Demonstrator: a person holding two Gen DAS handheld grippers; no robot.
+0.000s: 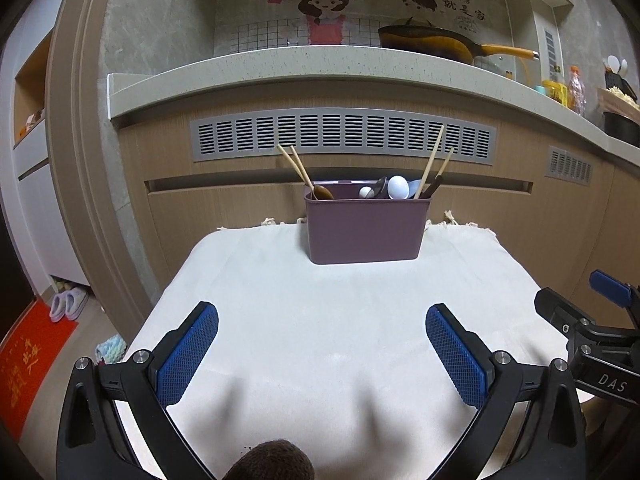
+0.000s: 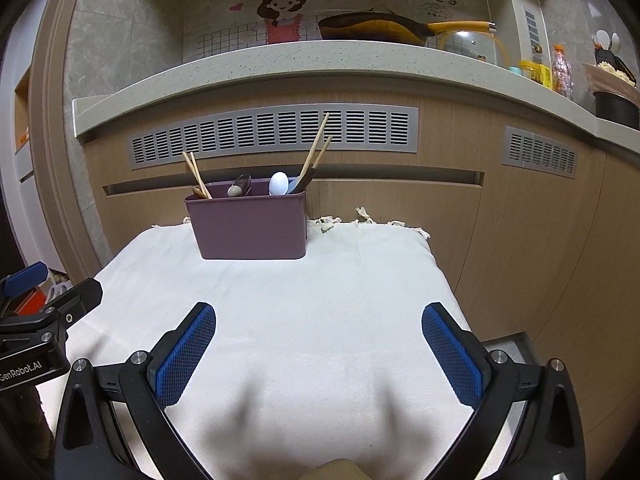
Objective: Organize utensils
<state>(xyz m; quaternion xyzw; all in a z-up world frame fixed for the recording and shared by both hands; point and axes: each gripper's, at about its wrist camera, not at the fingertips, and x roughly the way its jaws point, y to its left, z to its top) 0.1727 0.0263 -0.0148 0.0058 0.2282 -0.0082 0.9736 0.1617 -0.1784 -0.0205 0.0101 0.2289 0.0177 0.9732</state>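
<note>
A purple plastic utensil bin (image 1: 364,226) (image 2: 250,224) stands at the far edge of a small table covered with a cream cloth (image 1: 320,320) (image 2: 280,300). Inside it stand wooden chopsticks (image 1: 430,162) (image 2: 316,146), a second chopstick pair (image 1: 298,170) (image 2: 196,174), a white spoon (image 1: 398,187) (image 2: 279,183), a wooden spoon (image 1: 323,192) and dark utensils. My left gripper (image 1: 322,354) hovers open over the near cloth, holding nothing. My right gripper (image 2: 318,354) is likewise open and empty. Each gripper shows at the edge of the other's view.
Behind the table runs a wooden cabinet front with grey vent grilles (image 1: 340,136) under a speckled counter (image 2: 280,64). A yellow-handled pan (image 1: 440,42) sits on the counter, with bottles and jars (image 2: 560,68) at the right. Slippers (image 1: 68,306) and a red mat (image 1: 28,364) lie on the floor to the left.
</note>
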